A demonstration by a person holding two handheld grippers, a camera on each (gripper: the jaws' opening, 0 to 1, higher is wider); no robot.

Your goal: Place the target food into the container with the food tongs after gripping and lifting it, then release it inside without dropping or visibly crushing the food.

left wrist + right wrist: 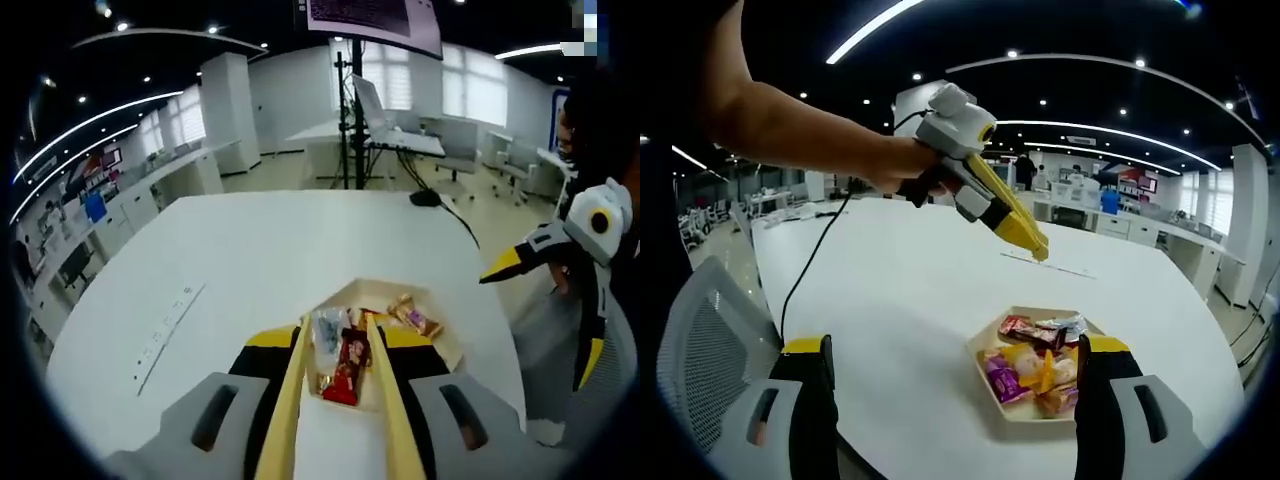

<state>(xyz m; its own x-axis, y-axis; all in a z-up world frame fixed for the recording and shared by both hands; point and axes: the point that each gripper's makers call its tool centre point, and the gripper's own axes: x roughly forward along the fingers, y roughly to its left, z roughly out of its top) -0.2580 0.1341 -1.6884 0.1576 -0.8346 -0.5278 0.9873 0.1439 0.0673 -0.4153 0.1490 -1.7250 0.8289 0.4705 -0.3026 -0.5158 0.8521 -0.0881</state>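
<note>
A cream hexagonal tray (452,350) holds several wrapped snacks, among them a red packet (349,368), a clear packet (328,330) and a purple sweet (418,320). My left gripper (340,342) is shut on yellow food tongs (292,395), whose two arms point down at the tray with the red packet seen between them. In the right gripper view the tongs' tip (1037,248) hangs well above the tray (980,352), touching nothing. A hand holds the left gripper (985,195). My right gripper (955,348) stands open near the tray's front, with nothing between its jaws; it also shows beside the table (520,262).
The tray sits near one edge of a large white table (250,260). A black cable (808,262) runs across the table, and a pale strip (170,322) lies flat on it. A grey mesh chair (700,330) stands by the near edge. Desks and shelves line the room behind.
</note>
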